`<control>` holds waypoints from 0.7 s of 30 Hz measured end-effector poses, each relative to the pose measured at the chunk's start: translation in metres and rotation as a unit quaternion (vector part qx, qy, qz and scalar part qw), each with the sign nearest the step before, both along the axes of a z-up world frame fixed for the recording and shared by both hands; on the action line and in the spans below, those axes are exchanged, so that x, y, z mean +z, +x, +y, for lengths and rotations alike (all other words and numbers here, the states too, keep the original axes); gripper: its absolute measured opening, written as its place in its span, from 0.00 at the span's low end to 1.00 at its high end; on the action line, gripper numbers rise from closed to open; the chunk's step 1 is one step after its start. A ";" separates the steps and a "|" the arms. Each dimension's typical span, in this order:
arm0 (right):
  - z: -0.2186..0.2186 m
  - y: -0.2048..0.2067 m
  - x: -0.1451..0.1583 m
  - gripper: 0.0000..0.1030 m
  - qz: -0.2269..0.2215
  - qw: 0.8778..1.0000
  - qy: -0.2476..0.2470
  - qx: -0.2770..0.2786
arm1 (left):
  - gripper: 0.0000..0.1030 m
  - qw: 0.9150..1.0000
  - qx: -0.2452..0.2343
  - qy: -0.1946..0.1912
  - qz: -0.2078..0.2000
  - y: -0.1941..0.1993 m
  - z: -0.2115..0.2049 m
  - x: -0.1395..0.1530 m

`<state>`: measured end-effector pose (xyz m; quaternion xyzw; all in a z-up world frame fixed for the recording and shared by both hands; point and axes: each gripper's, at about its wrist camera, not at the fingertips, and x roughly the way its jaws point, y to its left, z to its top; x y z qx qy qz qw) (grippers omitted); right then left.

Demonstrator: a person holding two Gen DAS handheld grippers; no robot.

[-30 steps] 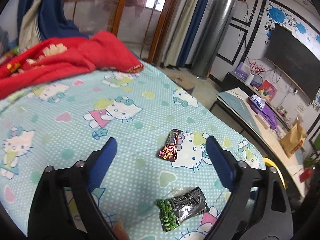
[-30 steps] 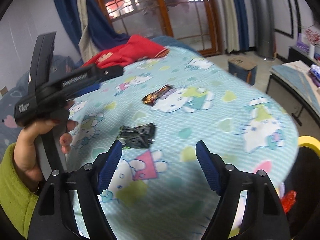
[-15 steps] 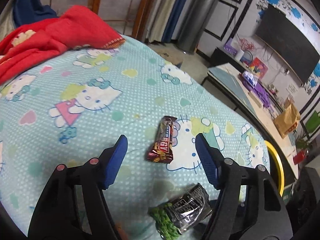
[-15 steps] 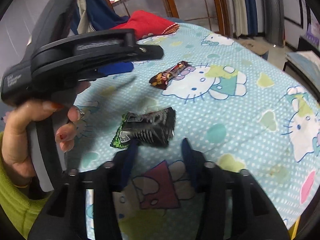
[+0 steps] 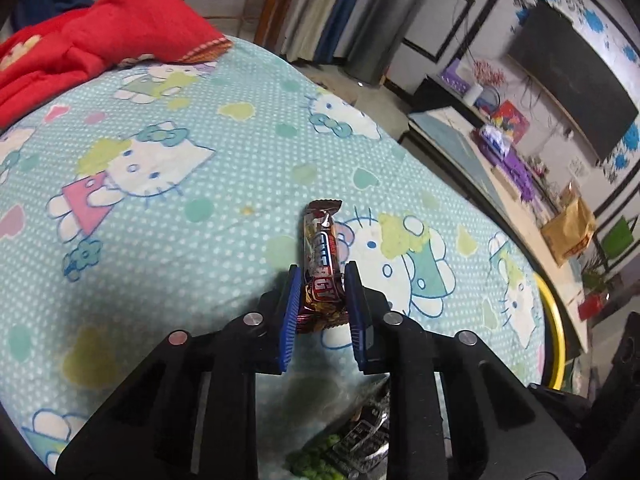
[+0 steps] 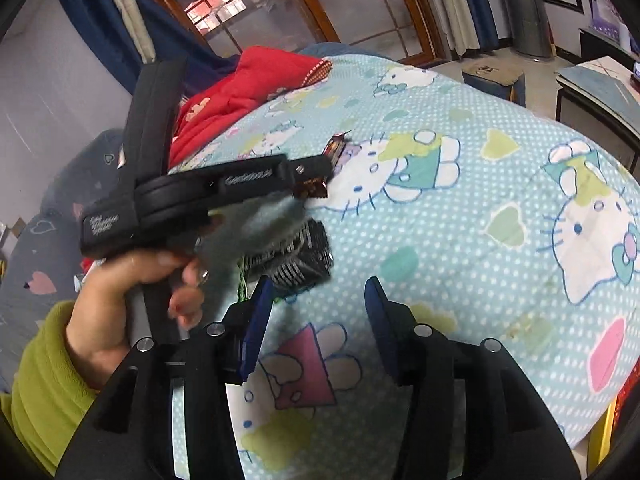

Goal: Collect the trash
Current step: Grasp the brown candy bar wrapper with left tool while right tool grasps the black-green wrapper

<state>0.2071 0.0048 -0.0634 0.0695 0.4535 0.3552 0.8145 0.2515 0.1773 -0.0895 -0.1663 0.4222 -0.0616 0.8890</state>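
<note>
Left wrist view, centre: left hand-held gripper [image 5: 320,300], jaws just closing, blue pads pinching near end of candy bar [image 5: 322,258] lying on bed [image 5: 180,240]. Lower centre: black-and-green wrapper [image 5: 352,440] on bed. Upper left: red blanket [image 5: 80,48]. Right wrist view, lower centre: right hand-held gripper [image 6: 318,316], jaws just widening, spread and empty, wrapper [image 6: 298,258] just beyond its left pad

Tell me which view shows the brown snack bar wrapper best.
Left wrist view: the brown snack bar wrapper lies lengthwise, label visible, pinched between the left hand-held gripper pads. In the right wrist view only its ends show around that gripper.
</note>
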 end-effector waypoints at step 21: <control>-0.006 -0.021 0.016 0.18 -0.083 0.996 -0.026 0.007 | 0.14 0.996 0.030 0.002 -0.082 -0.079 -0.001 0.046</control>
